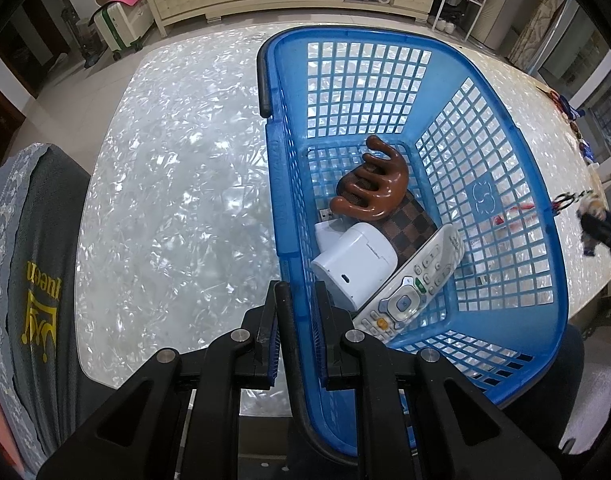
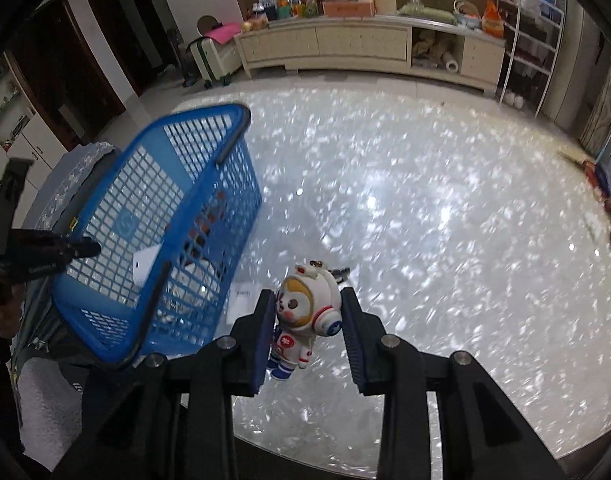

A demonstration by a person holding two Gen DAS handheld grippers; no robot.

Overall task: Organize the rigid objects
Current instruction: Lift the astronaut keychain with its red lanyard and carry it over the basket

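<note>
My left gripper (image 1: 299, 294) is shut on the left wall and black rim of a blue plastic basket (image 1: 505, 288), which is tilted. Inside lie a brown wooden comb-like massager (image 1: 371, 182), a checkered brown wallet (image 1: 409, 224), a white rounded box (image 1: 353, 264) and a white remote control (image 1: 413, 284). My right gripper (image 2: 307, 300) is shut on a small astronaut figure keychain (image 2: 309, 308) and holds it above the table, right of the basket (image 2: 157, 220). The left gripper (image 2: 45, 256) shows at the basket's left side in the right wrist view.
The table (image 1: 177, 184) has a shiny white pearl-patterned top. A chair with a grey cover (image 1: 33, 264) stands at its left. Small items (image 2: 609, 200) lie along the table's right edge. A cream cabinet (image 2: 361, 48) and a white rack (image 2: 533, 40) stand beyond.
</note>
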